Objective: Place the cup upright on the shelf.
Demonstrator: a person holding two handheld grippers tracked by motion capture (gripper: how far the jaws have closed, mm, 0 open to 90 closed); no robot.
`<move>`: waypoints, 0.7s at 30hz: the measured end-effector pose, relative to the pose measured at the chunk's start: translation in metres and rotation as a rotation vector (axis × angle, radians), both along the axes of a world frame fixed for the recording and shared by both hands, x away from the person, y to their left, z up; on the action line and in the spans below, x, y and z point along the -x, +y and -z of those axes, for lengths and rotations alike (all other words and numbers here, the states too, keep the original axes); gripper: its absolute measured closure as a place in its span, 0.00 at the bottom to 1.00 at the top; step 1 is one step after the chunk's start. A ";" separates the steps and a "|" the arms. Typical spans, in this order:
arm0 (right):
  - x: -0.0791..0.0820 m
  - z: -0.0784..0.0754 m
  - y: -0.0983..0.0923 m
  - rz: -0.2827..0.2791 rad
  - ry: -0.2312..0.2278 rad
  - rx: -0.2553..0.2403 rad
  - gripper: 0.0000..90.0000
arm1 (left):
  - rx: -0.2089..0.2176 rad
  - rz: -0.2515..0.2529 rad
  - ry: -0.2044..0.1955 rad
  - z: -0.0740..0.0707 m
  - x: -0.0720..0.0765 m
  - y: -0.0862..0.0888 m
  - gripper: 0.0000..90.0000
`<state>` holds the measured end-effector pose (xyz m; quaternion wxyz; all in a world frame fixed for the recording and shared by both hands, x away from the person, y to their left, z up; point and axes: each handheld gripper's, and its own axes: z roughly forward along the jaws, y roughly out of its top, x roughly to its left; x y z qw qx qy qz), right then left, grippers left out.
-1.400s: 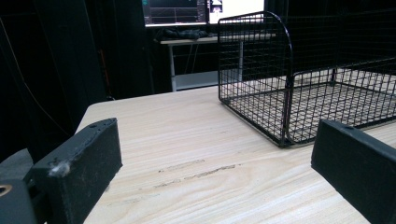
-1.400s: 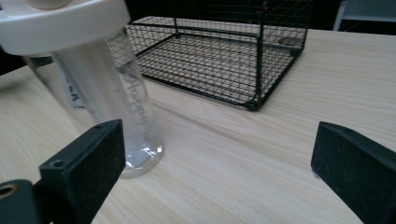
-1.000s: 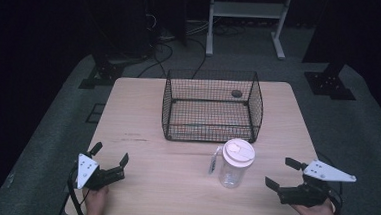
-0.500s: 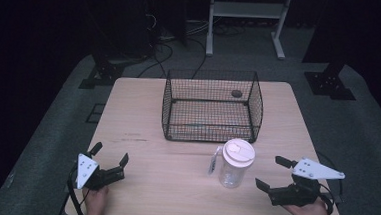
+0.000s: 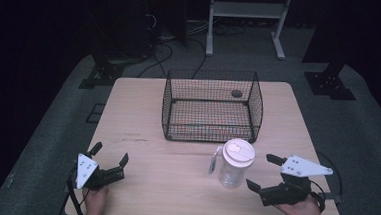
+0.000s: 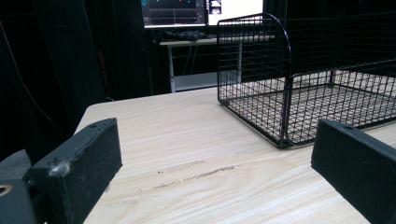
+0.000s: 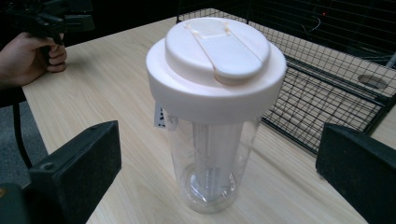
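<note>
The clear bottle (image 5: 236,163) with a white lid stands upright on the table (image 5: 142,124), just in front of the wire basket (image 5: 212,105). The right gripper (image 5: 264,172) is beside the bottle, jaws spread wide and apart from it; the right gripper view adds a tube inside the bottle. The left gripper (image 5: 109,152), well left of the bottle, is released, and its own view looks at the basket's corner

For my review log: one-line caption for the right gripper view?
Open right gripper faces an upright clear bottle with white lid, wire basket behind.
</note>
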<state>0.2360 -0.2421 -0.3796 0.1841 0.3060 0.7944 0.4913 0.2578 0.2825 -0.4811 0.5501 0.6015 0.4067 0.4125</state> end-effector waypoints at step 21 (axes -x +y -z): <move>-0.022 -0.003 0.027 0.012 -0.008 0.035 0.00 | 0.001 0.002 -0.002 0.000 0.000 0.000 0.01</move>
